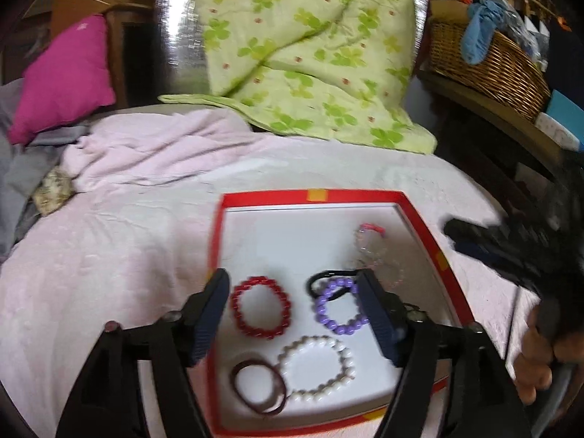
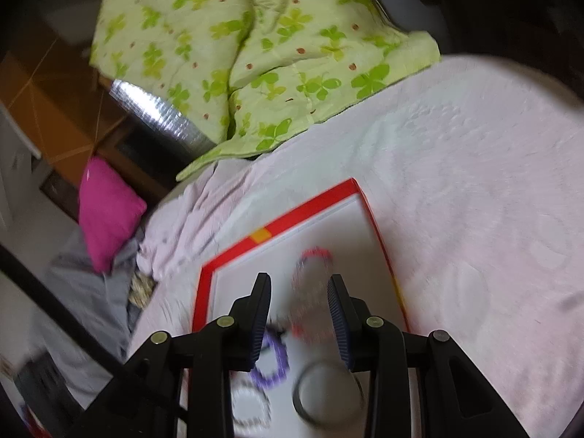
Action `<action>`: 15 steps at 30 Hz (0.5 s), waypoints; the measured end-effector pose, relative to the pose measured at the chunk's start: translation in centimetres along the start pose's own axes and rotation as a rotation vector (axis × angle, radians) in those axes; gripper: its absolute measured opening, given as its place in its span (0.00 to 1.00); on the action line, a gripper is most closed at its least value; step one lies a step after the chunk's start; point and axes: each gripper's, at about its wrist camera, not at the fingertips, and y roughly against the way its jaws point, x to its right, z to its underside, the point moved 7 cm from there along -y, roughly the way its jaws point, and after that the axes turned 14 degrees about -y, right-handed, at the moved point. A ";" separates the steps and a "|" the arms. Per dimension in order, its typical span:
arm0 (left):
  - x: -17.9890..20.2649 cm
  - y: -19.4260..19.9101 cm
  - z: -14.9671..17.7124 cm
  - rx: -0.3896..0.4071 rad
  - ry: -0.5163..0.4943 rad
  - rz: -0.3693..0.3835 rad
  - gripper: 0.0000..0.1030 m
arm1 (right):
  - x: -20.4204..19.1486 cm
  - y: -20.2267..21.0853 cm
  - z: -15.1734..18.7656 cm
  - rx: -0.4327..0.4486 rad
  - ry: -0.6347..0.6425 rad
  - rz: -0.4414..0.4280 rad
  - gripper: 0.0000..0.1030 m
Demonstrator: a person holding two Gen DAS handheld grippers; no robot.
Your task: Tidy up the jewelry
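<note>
**Both grippers over the tray, most jewelry already inside**

Our left gripper (image 1: 294,314) hangs low over the red-rimmed tray (image 1: 452,284) with its jaws spread wide and nothing between the pads. Framed in that gap lie the red bead bracelet (image 1: 261,308) and the purple bead bracelet (image 1: 337,308), the second overlapping a black hair tie (image 1: 321,281). Our right gripper (image 2: 299,314) is also open and holds nothing; its view is blurred, but it points at a pale clear-bead bracelet with a red bit (image 2: 314,255) toward the far side of the tray.

Closer to us in the left view sit a white bead bracelet (image 1: 315,370) and, touching its edge, a dark maroon band (image 1: 259,387). The clear bracelet (image 1: 376,252) lies near the tray's far right corner. In the right view a dark ring (image 2: 325,390) shows in the tray's near part; we cannot tell what it is.

We judge the gathering largely done: every piece we can see is inside the tray, none on the pink blanket (image 1: 127,219). What seems left is tidying, such as separating the purple bracelet from the hair tie.

The tray's far left part is bare and offers room to place things. Its raised rim sits just outside the left gripper's left finger, so sideways moves there are tight. Beyond the rim, the blanket is open up to the green quilt (image 1: 310,54).
</note>
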 end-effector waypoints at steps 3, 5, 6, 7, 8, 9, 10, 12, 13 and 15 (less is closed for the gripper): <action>-1.1 1.8 0.3 0.011 -0.004 -0.072 0.79 | 0.5 2.5 1.5 0.041 0.069 0.079 0.49; -1.9 3.2 0.7 0.013 -0.017 -0.135 0.79 | 0.6 4.2 2.5 0.072 0.122 0.126 0.49; -2.3 4.1 1.0 0.020 -0.026 -0.169 0.79 | 0.6 5.1 3.0 0.084 0.144 0.140 0.49; -2.4 4.8 1.3 0.028 -0.033 -0.194 0.79 | 0.7 6.1 3.6 0.099 0.166 0.151 0.49; -2.5 5.5 1.6 0.033 -0.040 -0.217 0.79 | 0.6 7.2 4.3 0.116 0.187 0.161 0.49; -2.7 6.6 2.1 0.039 -0.049 -0.251 0.79 | 0.7 7.8 4.8 0.124 0.198 0.166 0.50; -2.7 7.4 2.6 0.042 -0.055 -0.268 0.80 | 0.7 8.8 5.5 0.134 0.214 0.174 0.53; -2.3 9.1 3.6 0.053 -0.064 -0.275 0.81 | 0.6 10.4 6.9 0.146 0.239 0.180 0.59; -2.2 9.7 3.9 0.057 -0.065 -0.271 0.81 | 0.6 11.5 7.9 0.158 0.254 0.178 0.60; -1.6 11.3 4.9 0.066 -0.059 -0.261 0.84 | 0.6 12.8 9.5 0.168 0.279 0.181 0.60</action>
